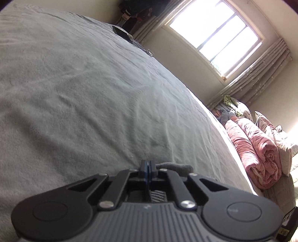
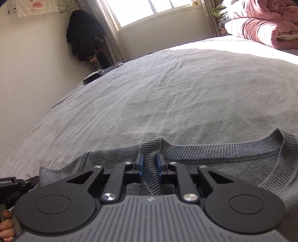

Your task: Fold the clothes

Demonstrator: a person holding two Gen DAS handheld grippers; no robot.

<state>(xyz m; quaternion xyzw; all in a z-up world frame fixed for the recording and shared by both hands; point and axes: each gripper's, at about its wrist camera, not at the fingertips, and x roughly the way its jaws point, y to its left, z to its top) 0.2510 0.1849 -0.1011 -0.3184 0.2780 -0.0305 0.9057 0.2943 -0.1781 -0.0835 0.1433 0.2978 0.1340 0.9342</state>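
On the bed (image 1: 83, 89), in the left wrist view, the left tool (image 1: 148, 166) sits low over the grey sheet with its blue pads pressed tight together, no gap showing between them. Just to the right of those pads a small fold of grey sweater (image 1: 177, 167) pokes out from behind the black linkage; whether any of that cloth is pinched between the pads cannot be told from here. Beyond, the sheet runs wrinkled up to a bright window (image 1: 218, 35), and a rolled pink quilt (image 1: 258, 149) lies at the bed's far right edge. Over to the right wrist view: the right tool (image 2: 150, 164) is clamped on the ribbed collar (image 2: 150, 167) of the grey sweater (image 2: 232, 173), a pleat of the ribbing bunched up between the two blue pads and running back into the tool's body. The sweater lies flat on the bed (image 2: 167, 89) right under the tool, neckline curving away to the right, a shoulder seam off to the left. At the lower left corner, fingers (image 2: 6, 227) show beside part of the other black device. Dark clothes (image 2: 83, 35) hang in the far corner by the window (image 2: 149, 9), and the pink quilt (image 2: 266, 28) sits top right.
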